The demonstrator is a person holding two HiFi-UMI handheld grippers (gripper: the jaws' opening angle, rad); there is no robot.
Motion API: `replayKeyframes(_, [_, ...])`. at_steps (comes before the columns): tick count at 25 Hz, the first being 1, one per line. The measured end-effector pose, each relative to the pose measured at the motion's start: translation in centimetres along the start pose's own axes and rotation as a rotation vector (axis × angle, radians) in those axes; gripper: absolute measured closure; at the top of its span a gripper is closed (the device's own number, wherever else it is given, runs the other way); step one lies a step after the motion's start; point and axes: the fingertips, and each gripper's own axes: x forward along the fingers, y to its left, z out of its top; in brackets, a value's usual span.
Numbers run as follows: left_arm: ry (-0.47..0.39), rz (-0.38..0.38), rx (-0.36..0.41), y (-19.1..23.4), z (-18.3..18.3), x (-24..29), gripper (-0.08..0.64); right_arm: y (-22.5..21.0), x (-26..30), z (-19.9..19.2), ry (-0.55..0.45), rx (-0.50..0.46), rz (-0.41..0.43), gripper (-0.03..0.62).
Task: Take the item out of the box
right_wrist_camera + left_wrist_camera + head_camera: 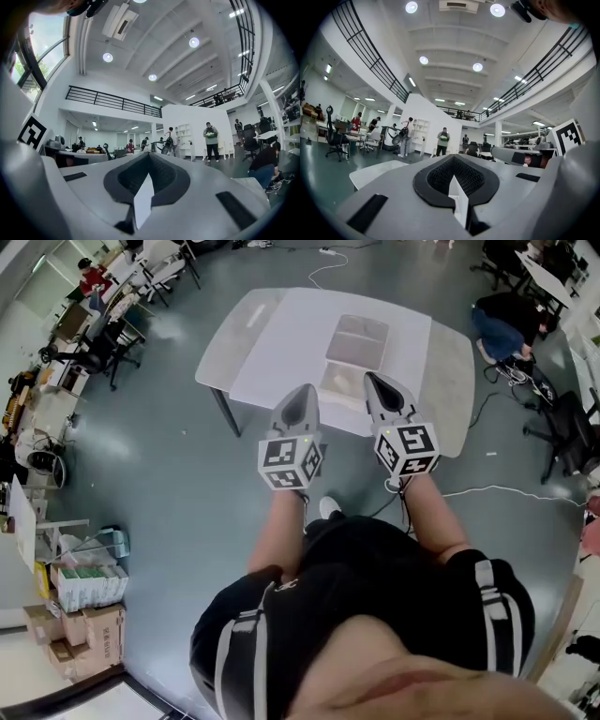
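Note:
In the head view a clear plastic box (355,339) lies on a white table (272,334) ahead of me, with a second clear part (339,382) just in front of it. What is inside cannot be made out. My left gripper (302,392) and right gripper (374,381) are held side by side at the table's near edge, short of the box. Both are shut with nothing between the jaws. The left gripper (452,159) and right gripper (149,155) point up into the hall in their own views, so neither view shows the box.
A person in blue (497,334) crouches on the floor right of the table. A white cable (506,491) runs along the floor at the right. Office chairs and desks (112,334) stand at the left, cardboard boxes (84,634) at the lower left.

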Motion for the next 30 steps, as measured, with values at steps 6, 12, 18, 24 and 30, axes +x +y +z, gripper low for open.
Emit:
replayKeyframes(6, [0.012,-0.020,0.001,4.3,0.2,4.6,0.548,-1.0,6.3,-0.7,0.015,-0.012,-0.006,0.580])
replayKeyframes(12, [0.037,-0.051,0.017,5.5,0.3,7.5,0.548,-2.8,9.2,-1.2,0.026,-0.002,-0.040,0.580])
replayKeyframes(18, [0.033,-0.017,0.002,5.6,-0.6,9.1,0.548,-5.0,10.2,-2.3,0.054,-0.011,-0.017,0.580])
replayKeyframes(24, [0.031,0.026,0.018,6.1,0.0,10.3,0.548,-5.8,11.7,-2.8,0.070,-0.012,0.024,0.580])
replayKeyframes(30, [0.041,0.059,0.016,6.7,-0.1,10.2,0.548,-5.6,12.5,-3.6,0.080,-0.010,0.030,0.578])
